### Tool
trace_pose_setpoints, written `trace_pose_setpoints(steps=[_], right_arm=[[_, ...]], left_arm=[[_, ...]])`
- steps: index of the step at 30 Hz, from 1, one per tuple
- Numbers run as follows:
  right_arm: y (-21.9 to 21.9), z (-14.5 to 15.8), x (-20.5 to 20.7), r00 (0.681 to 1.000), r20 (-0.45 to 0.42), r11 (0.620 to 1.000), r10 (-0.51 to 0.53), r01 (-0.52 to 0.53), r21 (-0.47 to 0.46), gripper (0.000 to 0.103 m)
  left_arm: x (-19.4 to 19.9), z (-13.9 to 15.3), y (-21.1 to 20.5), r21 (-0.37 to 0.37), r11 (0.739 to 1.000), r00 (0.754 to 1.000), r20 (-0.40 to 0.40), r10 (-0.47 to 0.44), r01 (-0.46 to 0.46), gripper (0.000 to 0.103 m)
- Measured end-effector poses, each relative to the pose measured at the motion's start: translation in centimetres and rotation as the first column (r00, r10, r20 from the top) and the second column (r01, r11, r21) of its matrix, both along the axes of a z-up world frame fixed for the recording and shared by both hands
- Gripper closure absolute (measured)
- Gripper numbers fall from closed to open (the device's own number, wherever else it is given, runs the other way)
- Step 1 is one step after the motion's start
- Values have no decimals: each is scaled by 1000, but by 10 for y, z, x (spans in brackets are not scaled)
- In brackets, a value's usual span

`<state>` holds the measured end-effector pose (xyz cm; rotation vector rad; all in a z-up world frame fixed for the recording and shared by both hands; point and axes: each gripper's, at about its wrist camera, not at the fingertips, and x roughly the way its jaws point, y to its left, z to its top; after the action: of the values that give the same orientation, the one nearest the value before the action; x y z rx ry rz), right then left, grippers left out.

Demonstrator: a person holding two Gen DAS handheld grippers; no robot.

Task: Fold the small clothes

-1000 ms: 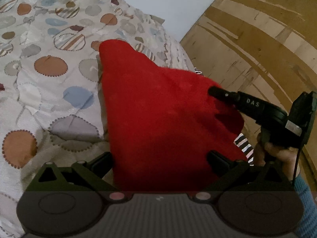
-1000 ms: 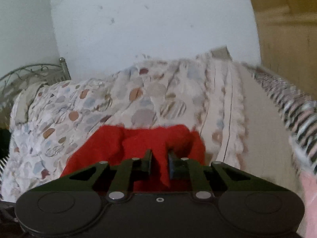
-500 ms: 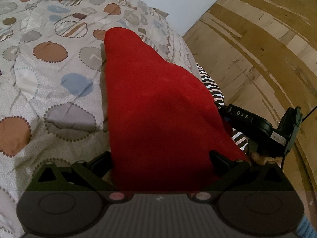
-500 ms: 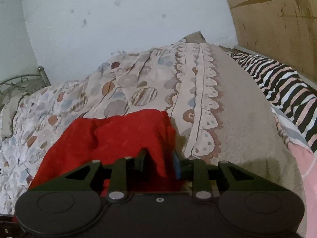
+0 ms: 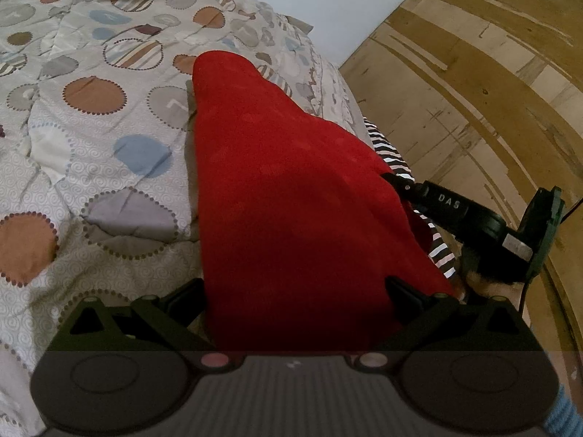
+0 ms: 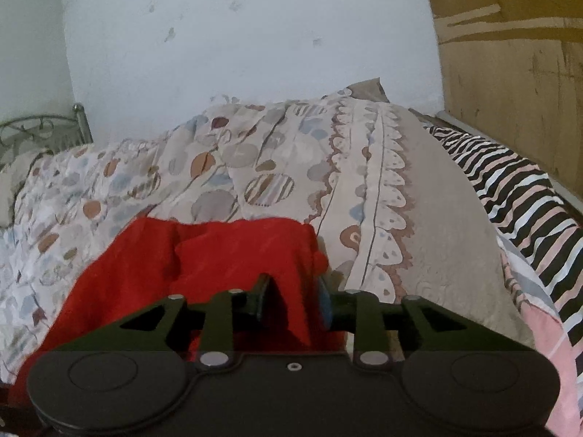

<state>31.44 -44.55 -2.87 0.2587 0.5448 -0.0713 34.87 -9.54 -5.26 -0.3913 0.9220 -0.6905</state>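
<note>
Since a second ago: right gripper (image 6: 293,300) has eased apart from a tight pinch and sunk a little toward the bed; the red garment (image 5: 291,200) has settled lower, its fold now lying on the quilt (image 5: 91,127).

Left gripper (image 5: 295,295): fingers spread wide either side of the near edge of the red garment, which runs forward from between them. Whether the pads press it, cannot tell.

Right gripper: jaws part-spread, a hanging fold of the red cloth between them; left pad looks clear of it, the other side hidden.

Step in hand, as judged: laying the fold down. Best let go only once the edge lies flat, then draw back low, straight, without dragging cloth.

Writing: "DAS" on the right gripper's finger, seen from the left wrist view. Striped blanket (image 6: 517,196) beyond, right.
</note>
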Motion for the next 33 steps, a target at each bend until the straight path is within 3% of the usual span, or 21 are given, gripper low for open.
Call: trace_pose_setpoints(steps=[9, 14, 19, 23, 28, 33], right_arm=[[4, 0, 8, 1000, 6, 1000, 3, -3, 12, 73], [14, 3, 6, 999, 29, 997, 20, -18, -73, 89], [20, -2, 9, 1000, 8, 990, 6, -5, -139, 90], [13, -12, 12, 1000, -8, 994, -9, 8, -113, 89], [7, -14, 10, 1000, -17, 997, -22, 20, -81, 84], [4, -6, 4, 1000, 1, 999, -31, 31, -43, 68]], left_arm=[[-3, 3, -4, 34, 999, 1000, 26, 1, -2, 0], [-4, 4, -5, 39, 999, 1000, 29, 1, -2, 0], [-5, 4, -8, 61, 998, 999, 49, -5, 2, 0], [-8, 4, -12, 89, 996, 996, 83, -17, 10, 0], [-6, 6, -12, 91, 996, 997, 70, -26, 19, 0], [-9, 7, -13, 111, 994, 995, 92, -29, 18, 0]])
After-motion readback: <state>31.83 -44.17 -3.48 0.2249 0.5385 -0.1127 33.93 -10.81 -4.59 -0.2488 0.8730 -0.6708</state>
